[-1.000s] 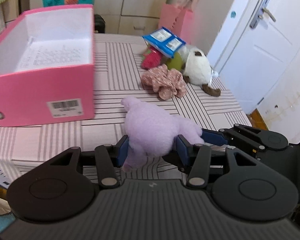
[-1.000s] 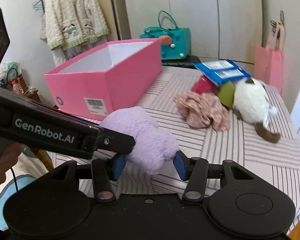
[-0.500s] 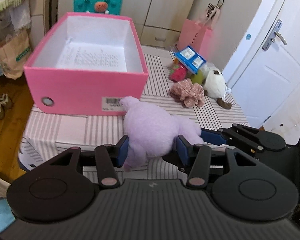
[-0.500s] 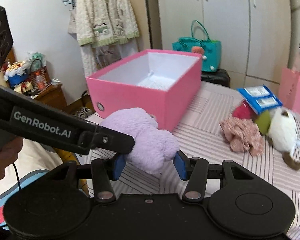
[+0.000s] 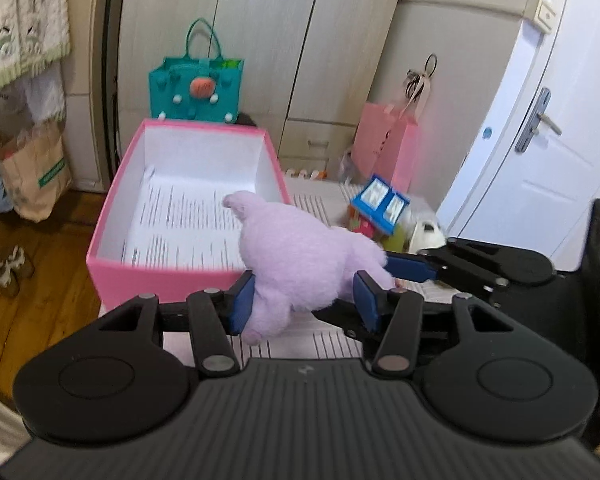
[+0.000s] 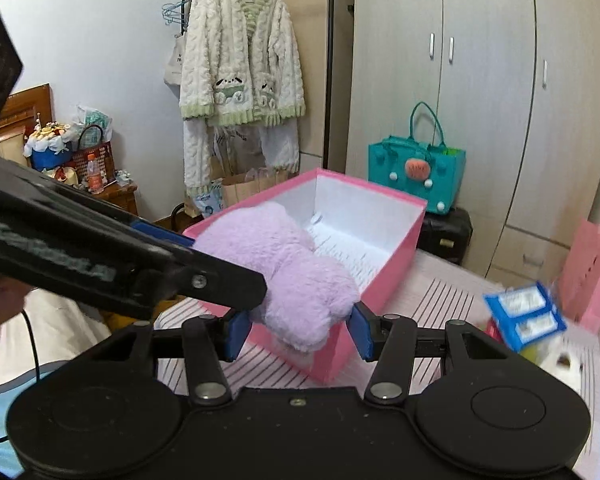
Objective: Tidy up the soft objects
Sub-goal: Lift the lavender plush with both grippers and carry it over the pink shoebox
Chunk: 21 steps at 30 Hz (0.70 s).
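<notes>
Right gripper [image 6: 296, 330] pads pressed into lilac plush toy [image 6: 288, 276], above near corner of pink box [image 6: 396, 276]. Left gripper [image 6: 172, 240] clamps same toy. Blue packet [image 6: 526, 316] near striped table [image 6: 440, 300] right edge.

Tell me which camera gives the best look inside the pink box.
The left wrist view: it looks down into the pink box, showing its white walls and the printed paper lining the floor, with only the near right corner hidden by the purple plush toy. In the right wrist view the toy and the left gripper cover much of the interior.
</notes>
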### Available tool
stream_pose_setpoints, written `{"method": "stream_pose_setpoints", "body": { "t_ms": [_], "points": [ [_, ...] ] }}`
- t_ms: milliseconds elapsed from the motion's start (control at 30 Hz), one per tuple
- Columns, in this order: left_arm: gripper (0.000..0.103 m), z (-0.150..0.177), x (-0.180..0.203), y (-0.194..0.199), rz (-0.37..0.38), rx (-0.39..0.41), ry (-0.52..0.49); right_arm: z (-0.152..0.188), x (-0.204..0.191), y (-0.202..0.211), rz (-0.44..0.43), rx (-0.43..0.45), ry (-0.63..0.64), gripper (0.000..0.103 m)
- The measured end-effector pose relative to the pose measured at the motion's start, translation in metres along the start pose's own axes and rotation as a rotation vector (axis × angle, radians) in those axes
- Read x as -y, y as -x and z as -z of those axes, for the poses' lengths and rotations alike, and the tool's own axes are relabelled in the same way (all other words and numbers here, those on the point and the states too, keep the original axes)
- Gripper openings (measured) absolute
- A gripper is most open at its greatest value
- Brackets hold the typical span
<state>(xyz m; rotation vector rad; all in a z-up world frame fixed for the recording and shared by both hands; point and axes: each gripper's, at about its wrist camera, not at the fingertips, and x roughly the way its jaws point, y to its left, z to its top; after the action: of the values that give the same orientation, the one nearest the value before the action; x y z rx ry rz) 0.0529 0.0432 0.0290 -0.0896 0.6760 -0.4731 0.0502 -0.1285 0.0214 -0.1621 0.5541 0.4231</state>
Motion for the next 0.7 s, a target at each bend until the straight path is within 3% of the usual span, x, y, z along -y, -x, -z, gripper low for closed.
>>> {"method": "stream_pose_setpoints", "body": {
  "t_ms": [167, 400, 600, 700],
  "points": [
    [0.051, -0.029, -0.012, -0.015, -0.039, 0.043, -0.007, -0.023, 0.023, -0.024, -0.059, 0.048, -0.025, 0.057],
    [0.051, -0.067, -0.037, -0.067, -0.079, 0.038, 0.054, -0.051, 0.047, -0.072, -0.058, 0.043, -0.016, 0.057],
    [0.051, -0.089, -0.057, -0.121, -0.115, -0.025, 0.075, -0.062, 0.067, -0.128, -0.031, -0.023, -0.007, 0.057],
    [0.05, -0.102, -0.072, -0.148, -0.12, -0.07, 0.118, -0.069, 0.074, -0.155, -0.005, -0.049, 0.059, 0.057]
  ]
}}
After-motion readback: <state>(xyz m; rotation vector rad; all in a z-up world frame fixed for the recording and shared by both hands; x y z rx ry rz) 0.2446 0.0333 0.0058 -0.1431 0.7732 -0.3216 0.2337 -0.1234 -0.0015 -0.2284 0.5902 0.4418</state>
